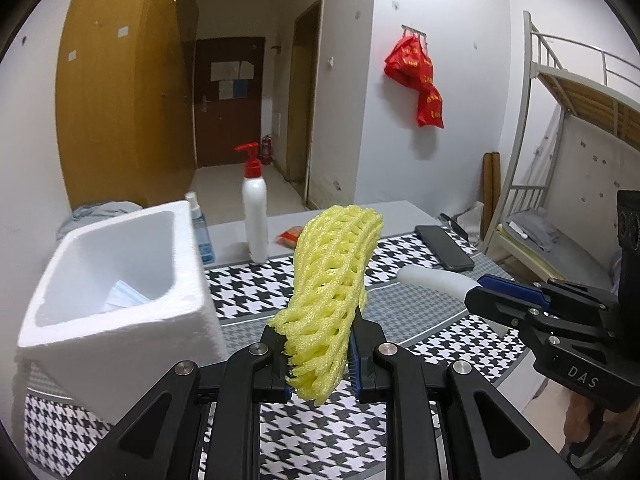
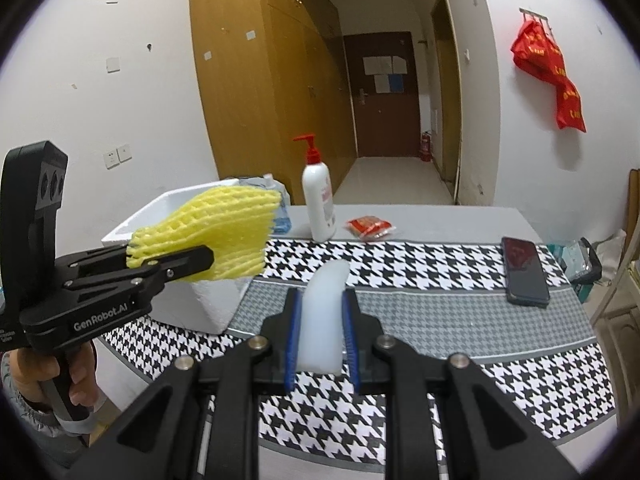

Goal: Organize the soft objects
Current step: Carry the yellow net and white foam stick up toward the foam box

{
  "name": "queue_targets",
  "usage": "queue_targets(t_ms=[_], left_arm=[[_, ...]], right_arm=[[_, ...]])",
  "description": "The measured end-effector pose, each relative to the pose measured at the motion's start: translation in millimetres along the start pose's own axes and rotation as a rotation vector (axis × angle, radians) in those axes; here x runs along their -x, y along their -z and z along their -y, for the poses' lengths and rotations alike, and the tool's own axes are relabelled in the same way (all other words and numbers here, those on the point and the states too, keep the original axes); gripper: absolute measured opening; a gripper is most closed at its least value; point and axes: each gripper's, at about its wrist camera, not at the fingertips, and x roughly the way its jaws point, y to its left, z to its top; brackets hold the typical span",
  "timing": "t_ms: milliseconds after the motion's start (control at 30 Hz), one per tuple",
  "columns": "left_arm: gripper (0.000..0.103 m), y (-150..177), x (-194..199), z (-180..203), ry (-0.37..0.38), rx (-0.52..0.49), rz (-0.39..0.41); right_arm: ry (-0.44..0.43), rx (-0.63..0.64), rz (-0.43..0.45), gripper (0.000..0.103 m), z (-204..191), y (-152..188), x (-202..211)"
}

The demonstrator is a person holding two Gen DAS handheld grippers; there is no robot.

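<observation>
My left gripper is shut on a yellow foam net sleeve, which sticks up and forward above the table. The same yellow foam net shows at the left of the right wrist view, held beside the white foam box. My right gripper is shut on a white foam piece, lifted off the houndstooth cloth. That white foam piece pokes out of the right gripper's fingers at the right of the left wrist view. The white foam box stands open at the left, with a pale packet on its bottom.
A white pump bottle with a red top and a blue spray bottle stand behind the box. A dark phone lies on the cloth at right, a red packet at the back. A bunk bed is beyond the table's right edge.
</observation>
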Motion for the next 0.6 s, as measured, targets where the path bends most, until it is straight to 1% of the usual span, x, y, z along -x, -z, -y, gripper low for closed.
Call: queue_targets(t_ms=[333,600], left_arm=[[0.021,1,22,-22,-0.056,0.014,0.034],[0.021,4,36,-37,-0.099,0.033,0.053]], right_arm=[[-0.023,0.029,0.042,0.024,-25,-12,4],[-0.047,0.044,0.056,0.024,-40,-19,-1]])
